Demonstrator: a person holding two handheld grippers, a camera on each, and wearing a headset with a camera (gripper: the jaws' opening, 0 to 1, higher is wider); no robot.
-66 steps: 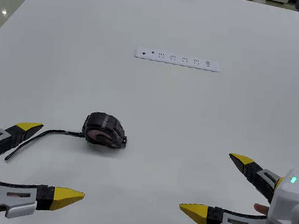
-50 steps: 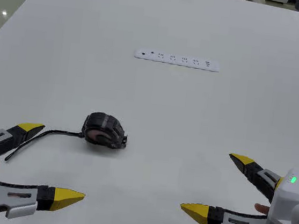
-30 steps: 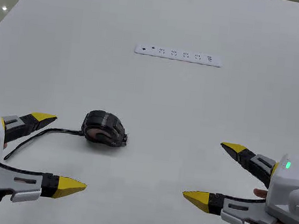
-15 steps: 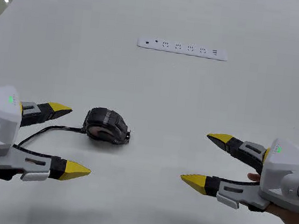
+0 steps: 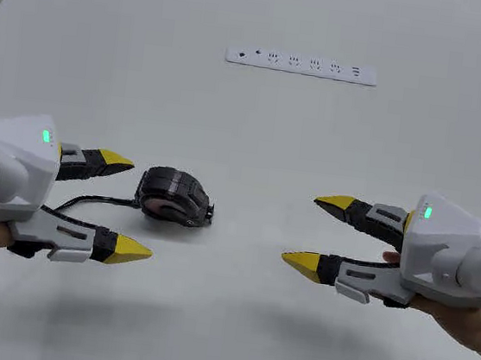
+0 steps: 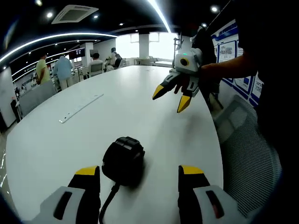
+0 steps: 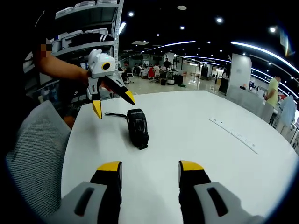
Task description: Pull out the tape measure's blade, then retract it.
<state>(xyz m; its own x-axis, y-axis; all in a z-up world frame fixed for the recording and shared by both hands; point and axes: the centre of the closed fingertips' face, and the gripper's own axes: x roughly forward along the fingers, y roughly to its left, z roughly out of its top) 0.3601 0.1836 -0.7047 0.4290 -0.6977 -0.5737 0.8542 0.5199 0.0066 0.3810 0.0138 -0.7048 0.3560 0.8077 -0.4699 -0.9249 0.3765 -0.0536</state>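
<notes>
Tape measure: a black case with a dull reddish side face (image 5: 173,197) is lying on the white table (image 5: 254,138), near the person and left of centre. The blade seems to be sitting fully inside the case, though its tip is too small to judge surely.
Strap: a thin black cord (image 5: 90,202) is trailing from the case's left side and curling toward the near left, running between the left gripper's jaws in the head view.
Left gripper: it (image 5: 138,207) is hovering just left of the tape measure, its jaws standing wide apart and gripping nothing. Its yellow tips are pointing right. The far tip is reaching close beside the case without touching it. In the left gripper view the case is sitting between and just ahead of the two tips.
Right gripper: it (image 5: 300,228) is hovering well to the right of the tape measure, its jaws also spread and holding nothing. Its tips are pointing left toward the case, with bare table lying between them and it.
Power strip: a white strip (image 5: 301,64) is lying flat on the far part of the table, well apart from everything else.
Surroundings: a grey mesh chair (image 6: 243,140) is standing at the table's edge, and people (image 6: 60,70) are standing far off in the left gripper view.
</notes>
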